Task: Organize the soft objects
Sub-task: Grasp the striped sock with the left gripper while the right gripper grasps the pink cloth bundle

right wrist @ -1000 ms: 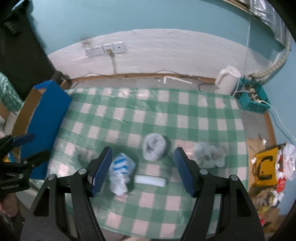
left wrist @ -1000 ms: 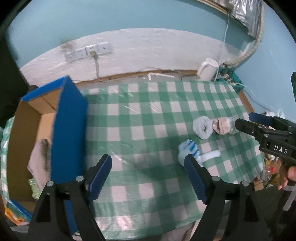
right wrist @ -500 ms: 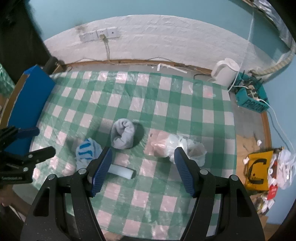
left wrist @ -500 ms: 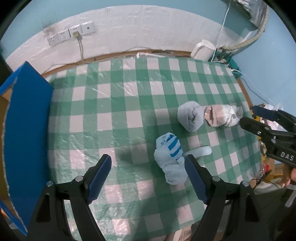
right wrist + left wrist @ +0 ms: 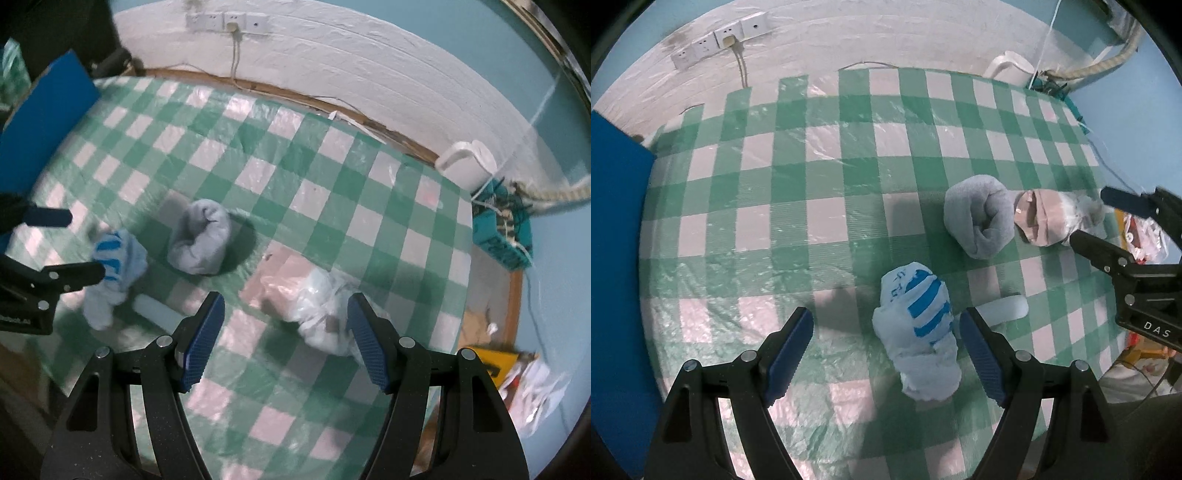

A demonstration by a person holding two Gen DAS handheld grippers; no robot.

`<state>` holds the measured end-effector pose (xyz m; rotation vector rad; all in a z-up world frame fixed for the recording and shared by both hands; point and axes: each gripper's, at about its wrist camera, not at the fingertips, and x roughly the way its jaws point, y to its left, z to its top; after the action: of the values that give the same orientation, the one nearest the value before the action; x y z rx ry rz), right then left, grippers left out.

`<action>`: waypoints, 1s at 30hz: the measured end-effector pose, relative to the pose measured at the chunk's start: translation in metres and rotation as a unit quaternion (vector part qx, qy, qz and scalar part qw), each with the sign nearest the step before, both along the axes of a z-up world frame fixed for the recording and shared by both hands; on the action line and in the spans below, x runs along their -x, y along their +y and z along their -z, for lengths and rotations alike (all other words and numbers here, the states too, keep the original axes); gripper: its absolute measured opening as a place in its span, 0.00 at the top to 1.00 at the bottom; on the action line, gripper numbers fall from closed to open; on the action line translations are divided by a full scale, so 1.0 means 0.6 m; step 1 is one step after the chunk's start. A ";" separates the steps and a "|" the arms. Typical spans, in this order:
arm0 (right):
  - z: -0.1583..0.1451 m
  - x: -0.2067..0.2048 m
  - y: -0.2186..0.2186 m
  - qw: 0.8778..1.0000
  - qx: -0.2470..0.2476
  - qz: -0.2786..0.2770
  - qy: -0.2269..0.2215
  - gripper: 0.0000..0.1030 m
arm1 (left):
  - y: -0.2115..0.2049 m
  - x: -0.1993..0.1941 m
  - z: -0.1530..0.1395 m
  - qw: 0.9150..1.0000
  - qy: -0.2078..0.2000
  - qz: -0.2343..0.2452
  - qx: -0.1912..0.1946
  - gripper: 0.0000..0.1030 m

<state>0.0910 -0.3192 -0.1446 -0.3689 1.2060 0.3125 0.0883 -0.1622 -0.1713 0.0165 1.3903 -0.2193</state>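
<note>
We lowered both grippers: left gripper (image 5: 886,345) spread, straddling striped sock (image 5: 918,332) lower centre; right gripper (image 5: 286,338) spread over bagged bundle (image 5: 314,299); grabs next.

Ahead of the grippers a green-and-white checked tablecloth (image 5: 820,177) meets a white wall (image 5: 369,62) with sockets (image 5: 225,21); teal wall (image 5: 546,122) rises to the right, above a white kettle (image 5: 467,162)

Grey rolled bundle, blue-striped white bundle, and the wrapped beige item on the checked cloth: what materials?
Grey rolled bundle: looks like knit fabric, matte and fuzzy, with soft folds; probably a sock.
Blue-striped white bundle: also soft cloth, matte, crumpled and slumped.
Wrapped beige item: beige contents inside thin clear plastic film, judging by the glossy wrinkles; the contents' material is unclear.
Checked cloth: glossy, with glare patches, likely plastic-coated or film-covered.
</note>
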 end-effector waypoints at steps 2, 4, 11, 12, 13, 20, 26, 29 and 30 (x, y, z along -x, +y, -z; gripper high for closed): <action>0.008 -0.004 0.001 1.000 0.013 -0.016 -0.006 0.33 | -0.004 -0.001 0.009 1.000 0.007 0.003 0.000 0.20; 0.015 -0.007 0.001 0.999 0.025 -0.027 -0.014 0.33 | -0.007 -0.001 0.015 1.000 0.010 0.005 -0.002 0.20; 0.051 -0.013 0.009 0.996 0.053 -0.069 -0.012 0.33 | -0.010 -0.001 0.036 1.000 0.021 0.006 0.004 0.20; 0.056 -0.015 0.010 0.996 0.060 -0.072 -0.013 0.33 | -0.009 0.000 0.038 1.000 0.020 0.006 0.004 0.20; 0.060 -0.016 0.010 0.995 0.065 -0.074 -0.014 0.33 | -0.006 0.000 0.042 1.000 0.019 0.007 0.003 0.21; 0.079 -0.028 0.018 0.993 0.078 -0.092 -0.006 0.33 | -0.006 0.007 0.050 0.999 0.009 0.037 -0.010 0.43; 0.091 -0.034 0.025 0.991 0.081 -0.104 0.007 0.36 | 0.000 0.011 0.050 0.999 0.004 0.038 -0.010 0.58; 0.093 -0.034 0.028 0.990 0.088 -0.106 0.014 0.52 | 0.003 0.006 0.048 0.999 -0.004 0.037 -0.026 0.58; 0.092 -0.034 0.029 0.990 0.090 -0.103 0.016 0.56 | 0.005 0.006 0.047 0.999 -0.004 0.037 -0.028 0.58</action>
<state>0.1112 -0.3018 -0.1999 -0.6494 1.2327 0.3905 0.0849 -0.1594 -0.1993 0.1148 1.3879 -0.2413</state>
